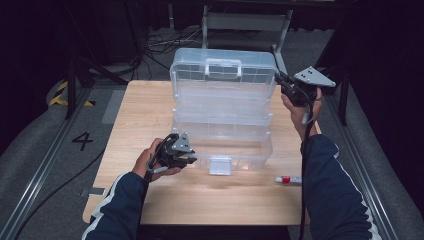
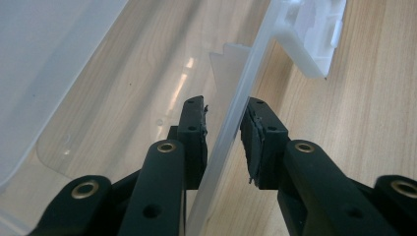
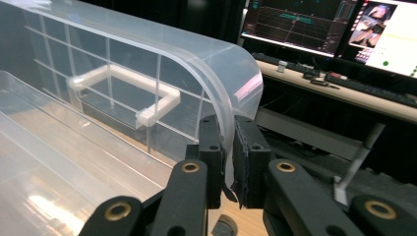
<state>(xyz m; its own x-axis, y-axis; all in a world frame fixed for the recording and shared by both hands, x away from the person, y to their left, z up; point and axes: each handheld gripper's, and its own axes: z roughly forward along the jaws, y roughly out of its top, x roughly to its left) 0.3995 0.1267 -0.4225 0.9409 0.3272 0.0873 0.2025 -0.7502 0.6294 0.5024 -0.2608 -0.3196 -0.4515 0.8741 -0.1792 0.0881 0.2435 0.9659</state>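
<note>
Desk (image 1: 150, 110): light wood top carrying everything; the box sits across its middle, reaching toward the far edge.
Clear plastic box (image 1: 222, 142): large see-through organiser, standing open; I judge the work in hand to be swinging the lid on its hinge, whether open or shut I cannot tell.
Lid (image 1: 222, 82): stands near upright over the far half of the desk, white carry handle (image 1: 223, 67) at its top. It would not stay up like this alone, so I hold it by a corner.
Base tray (image 1: 235, 150): rests flat on the desk, nearer the front edge, white latch (image 1: 220, 165) on its front wall facing me.
Right gripper (image 3: 228, 147): up at the lid's far-right corner; fingers (image 3: 246, 157) pinched together on the curved lid rim, one inside, one outside. This grip controls the lid's angle.
Left gripper (image 2: 223, 130): at the tray's front-left corner; fingers (image 2: 194, 130) straddle the thin front wall. The outer pad looks pressed to the wall; the inner one shows a sliver of gap, so I read it as a light clamp. Purpose, I judge: pin the base so it does not slide or tip while the lid moves.
Small tube (image 1: 289, 179): white with a red band, lying loose near the front-right corner of the desk, well apart from the box.
</note>
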